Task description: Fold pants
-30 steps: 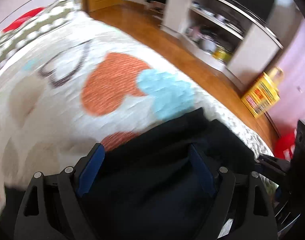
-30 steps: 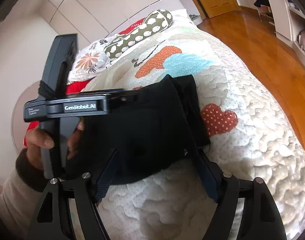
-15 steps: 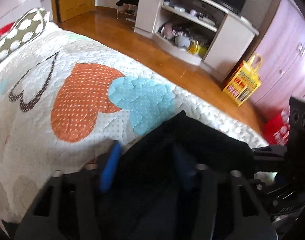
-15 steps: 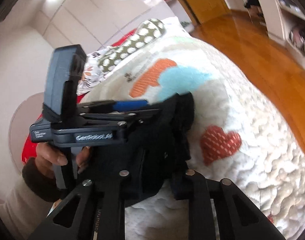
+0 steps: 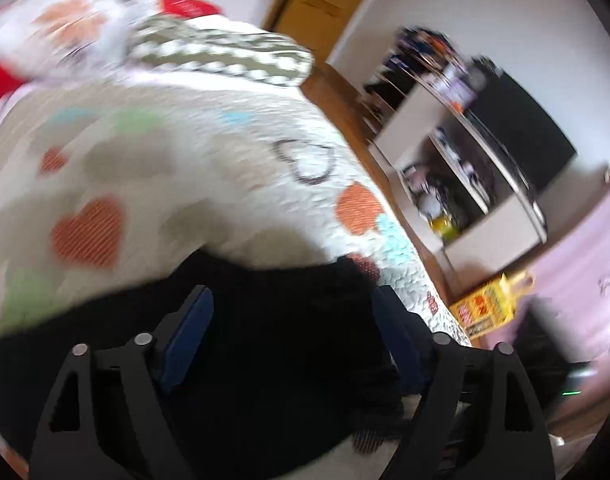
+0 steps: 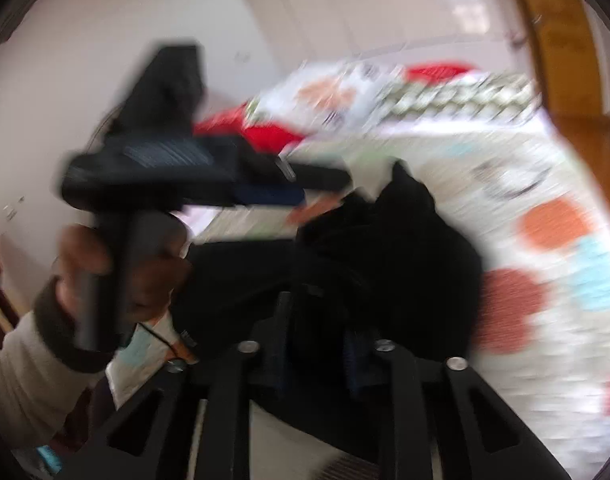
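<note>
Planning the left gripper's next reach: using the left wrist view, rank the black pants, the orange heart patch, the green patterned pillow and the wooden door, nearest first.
1. Black pants: between the left gripper fingers.
2. Orange heart patch: on the quilt, ahead left.
3. Green patterned pillow: at the bed's far end.
4. Wooden door: beyond the pillow, against the back wall.

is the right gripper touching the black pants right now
Touching. In the right wrist view, the right gripper has its jaws drawn close together with the black pants bunched between them.
</note>
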`<action>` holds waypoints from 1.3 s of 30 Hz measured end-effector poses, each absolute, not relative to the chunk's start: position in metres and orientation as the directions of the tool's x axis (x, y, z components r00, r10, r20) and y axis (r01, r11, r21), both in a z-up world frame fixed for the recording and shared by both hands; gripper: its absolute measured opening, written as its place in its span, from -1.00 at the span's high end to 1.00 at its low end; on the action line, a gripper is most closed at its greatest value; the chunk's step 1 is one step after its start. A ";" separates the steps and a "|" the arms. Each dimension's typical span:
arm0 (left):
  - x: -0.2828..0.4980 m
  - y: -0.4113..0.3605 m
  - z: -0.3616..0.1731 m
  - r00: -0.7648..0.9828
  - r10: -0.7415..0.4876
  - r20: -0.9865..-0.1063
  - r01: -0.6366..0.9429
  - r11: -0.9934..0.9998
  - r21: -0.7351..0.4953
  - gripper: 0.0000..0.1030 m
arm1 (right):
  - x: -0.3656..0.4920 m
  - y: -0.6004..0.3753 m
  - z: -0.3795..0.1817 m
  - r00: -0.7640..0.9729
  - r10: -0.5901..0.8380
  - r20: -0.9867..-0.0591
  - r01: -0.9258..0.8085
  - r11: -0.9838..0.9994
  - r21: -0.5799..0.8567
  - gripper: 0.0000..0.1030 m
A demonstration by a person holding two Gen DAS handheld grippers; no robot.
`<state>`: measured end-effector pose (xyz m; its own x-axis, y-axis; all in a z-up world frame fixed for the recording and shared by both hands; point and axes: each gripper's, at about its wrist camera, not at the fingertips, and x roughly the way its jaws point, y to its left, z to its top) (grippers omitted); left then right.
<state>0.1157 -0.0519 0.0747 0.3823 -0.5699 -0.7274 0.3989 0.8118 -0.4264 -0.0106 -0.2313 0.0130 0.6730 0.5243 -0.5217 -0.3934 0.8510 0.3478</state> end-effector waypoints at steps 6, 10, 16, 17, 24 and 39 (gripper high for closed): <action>0.077 -0.019 0.048 0.388 -0.514 -0.765 0.310 0.854 -0.418 -0.61 | -0.006 -0.231 -0.012 0.541 0.637 -0.549 -0.386 0.768 0.511 -0.09; 0.064 -0.033 0.029 0.365 -0.526 -0.768 0.300 0.848 -0.438 -0.61 | -0.034 -0.292 0.021 0.691 0.557 -0.460 -0.330 0.810 0.485 -0.42; 0.065 -0.078 -0.004 0.373 -0.418 -0.829 0.260 0.904 -0.339 -0.60 | -0.015 -0.306 0.005 0.690 0.438 -0.577 -0.227 0.887 0.402 -0.07; 0.065 -0.082 -0.009 0.375 -0.401 -0.836 0.242 0.913 -0.329 -0.54 | -0.012 -0.304 0.001 0.689 0.427 -0.585 -0.222 0.893 0.391 -0.04; 0.049 -0.073 0.003 0.406 -0.357 -0.841 0.213 0.932 -0.293 0.56 | -0.021 -0.285 -0.003 0.688 0.404 -0.603 -0.254 0.912 0.322 0.03; 0.038 -0.054 0.003 0.450 -0.306 -0.839 0.100 0.951 -0.293 -0.18 | -0.004 -0.263 -0.001 0.704 0.287 -0.650 -0.251 0.956 0.151 0.01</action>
<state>0.0377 -0.0541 0.0031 0.4504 -0.3058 -0.8388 0.0998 0.9509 -0.2930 -0.0043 -0.2628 -0.0014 0.7038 0.2875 -0.6497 -0.2512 0.9561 0.1510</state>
